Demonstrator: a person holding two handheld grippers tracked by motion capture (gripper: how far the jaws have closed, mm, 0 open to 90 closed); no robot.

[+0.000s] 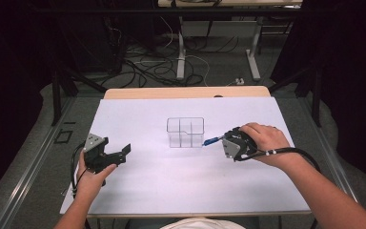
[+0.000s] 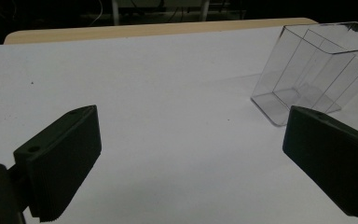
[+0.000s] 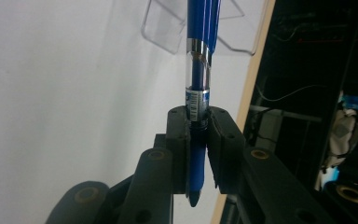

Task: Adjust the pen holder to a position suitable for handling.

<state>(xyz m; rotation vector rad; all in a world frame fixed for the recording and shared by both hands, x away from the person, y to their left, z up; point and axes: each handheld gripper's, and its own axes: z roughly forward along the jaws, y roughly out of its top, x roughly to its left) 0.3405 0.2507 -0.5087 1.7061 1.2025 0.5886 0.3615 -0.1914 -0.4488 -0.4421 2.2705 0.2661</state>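
white table (image 1: 171, 181): right gripper (image 3: 199, 140) clamps blue pen (image 3: 198, 70).

My left hand (image 1: 91, 177) sits low at the left, forearm coming up from the bottom edge, holding the left gripper (image 1: 119, 153) with jaws spread wide apart and nothing between them, pointing right and slightly forward. My right hand (image 1: 263, 138) wraps over the right gripper (image 1: 221, 140), wrist bent inward, forearm angling in from the lower right. Its jaws are clamped tight, aimed leftward.
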